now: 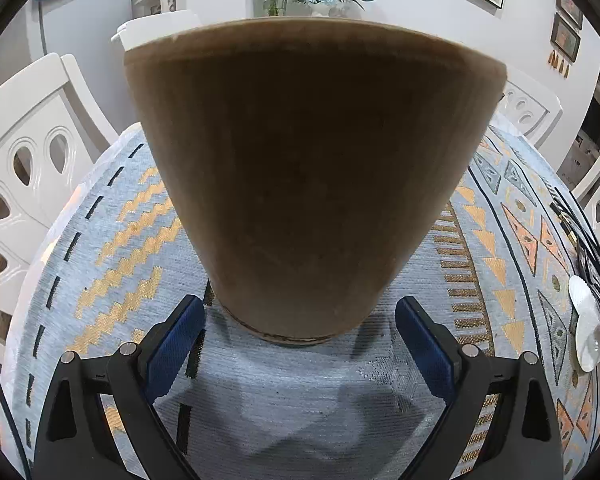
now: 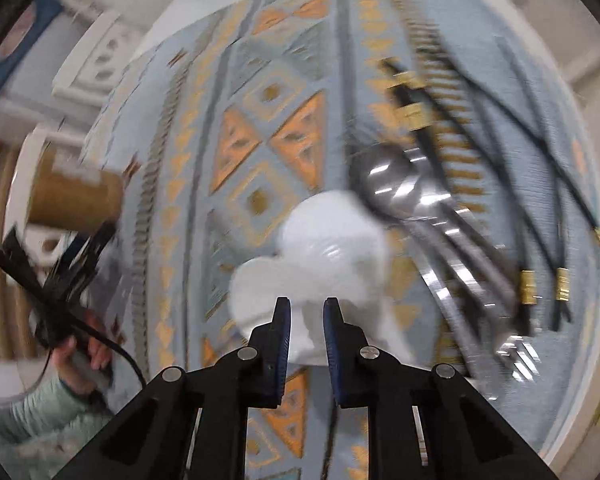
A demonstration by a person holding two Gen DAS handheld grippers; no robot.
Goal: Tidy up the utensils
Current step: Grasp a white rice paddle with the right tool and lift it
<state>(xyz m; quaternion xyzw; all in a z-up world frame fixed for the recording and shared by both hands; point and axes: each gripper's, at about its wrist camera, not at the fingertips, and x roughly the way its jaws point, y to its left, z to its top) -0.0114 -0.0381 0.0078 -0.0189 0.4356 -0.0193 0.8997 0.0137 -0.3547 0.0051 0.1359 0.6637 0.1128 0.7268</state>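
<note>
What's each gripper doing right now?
Left gripper: open, flanking the brown holder.
Right gripper: shut on the white spoon.

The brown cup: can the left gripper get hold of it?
Probably yes. The left gripper has open jaws, one either side of the brown cup base, with nothing between. Whether they already touch it, I cannot tell.
</note>
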